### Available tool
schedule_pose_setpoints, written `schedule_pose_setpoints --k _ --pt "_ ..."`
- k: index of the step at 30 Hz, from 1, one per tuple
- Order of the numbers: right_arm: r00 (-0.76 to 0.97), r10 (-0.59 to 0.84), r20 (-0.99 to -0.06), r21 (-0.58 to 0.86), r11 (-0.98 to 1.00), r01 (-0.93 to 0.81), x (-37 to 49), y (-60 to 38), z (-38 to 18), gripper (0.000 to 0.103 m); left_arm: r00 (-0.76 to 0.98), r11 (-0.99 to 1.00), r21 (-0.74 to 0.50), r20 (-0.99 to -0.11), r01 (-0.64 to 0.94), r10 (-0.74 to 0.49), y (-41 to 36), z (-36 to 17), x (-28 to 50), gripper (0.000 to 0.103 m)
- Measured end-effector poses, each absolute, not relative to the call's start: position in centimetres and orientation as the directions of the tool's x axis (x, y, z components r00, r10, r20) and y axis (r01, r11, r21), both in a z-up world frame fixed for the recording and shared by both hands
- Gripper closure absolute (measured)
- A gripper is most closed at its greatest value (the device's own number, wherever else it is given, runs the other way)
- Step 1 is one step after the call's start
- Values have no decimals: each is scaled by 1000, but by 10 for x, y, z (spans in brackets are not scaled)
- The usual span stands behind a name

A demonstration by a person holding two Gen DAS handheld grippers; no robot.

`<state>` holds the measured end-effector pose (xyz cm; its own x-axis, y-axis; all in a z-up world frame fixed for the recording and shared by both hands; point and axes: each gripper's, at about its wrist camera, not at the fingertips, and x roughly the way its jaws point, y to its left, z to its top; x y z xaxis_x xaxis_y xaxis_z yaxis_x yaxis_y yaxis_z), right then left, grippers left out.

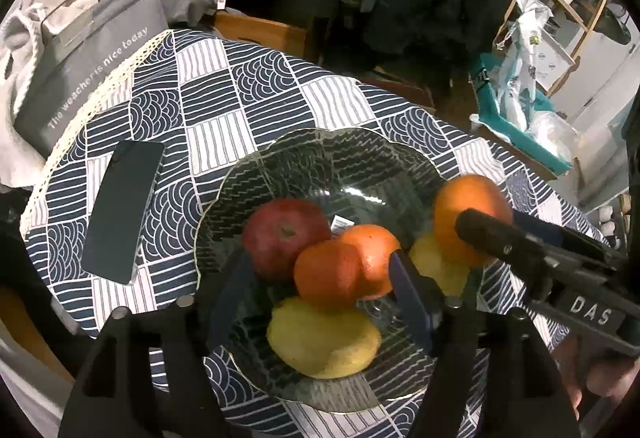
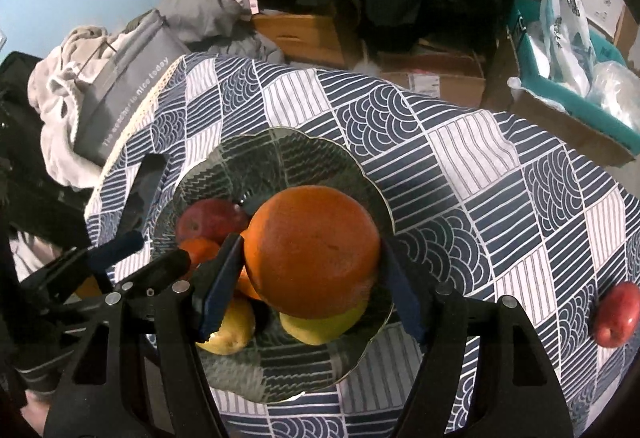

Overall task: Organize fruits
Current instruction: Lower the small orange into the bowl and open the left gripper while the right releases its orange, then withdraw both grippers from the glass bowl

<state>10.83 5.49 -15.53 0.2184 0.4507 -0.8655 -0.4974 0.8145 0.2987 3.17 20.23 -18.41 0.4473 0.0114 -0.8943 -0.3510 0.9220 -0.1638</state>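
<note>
A glass bowl on the patterned tablecloth holds a red apple, a small orange and two yellow fruits. My left gripper hangs open over the bowl, its fingers either side of the small orange without pressing it. A large orange rests on the right yellow fruit. My right gripper straddles the large orange, with the pads right at its sides but no squeeze showing. A second red apple lies on the cloth at the right.
A dark phone lies left of the bowl. A grey bag and crumpled clothes sit at the table's far left edge. Beyond the table stand a teal box with plastic bags, cardboard boxes and hanging coats. A hand grips the right tool.
</note>
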Motion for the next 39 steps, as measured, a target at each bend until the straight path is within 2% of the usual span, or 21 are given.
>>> schedule_pose_setpoints --k 11,25,28,30,39 --pt "289 490 -822 308 810 -498 104 43 -114 32 488 942 -133 -872 -308 37 188 -163 28 27" --pt "480 373 -794 108 864 -491 77 13 -67 32 572 959 -143 -820 -243 22 162 -121 19 23" --pt "511 366 -778 87 868 -489 69 5 -58 29 583 964 -148 -813 -222 10 154 -115 17 21" --pt "530 363 -766 81 873 -482 64 -2 -52 27 591 966 -153 -807 -209 1 148 -110 16 16" --pt "604 323 -729 36 899 -437 48 -36 -28 24 622 976 -155 -782 -150 -29 124 -89 13 16"
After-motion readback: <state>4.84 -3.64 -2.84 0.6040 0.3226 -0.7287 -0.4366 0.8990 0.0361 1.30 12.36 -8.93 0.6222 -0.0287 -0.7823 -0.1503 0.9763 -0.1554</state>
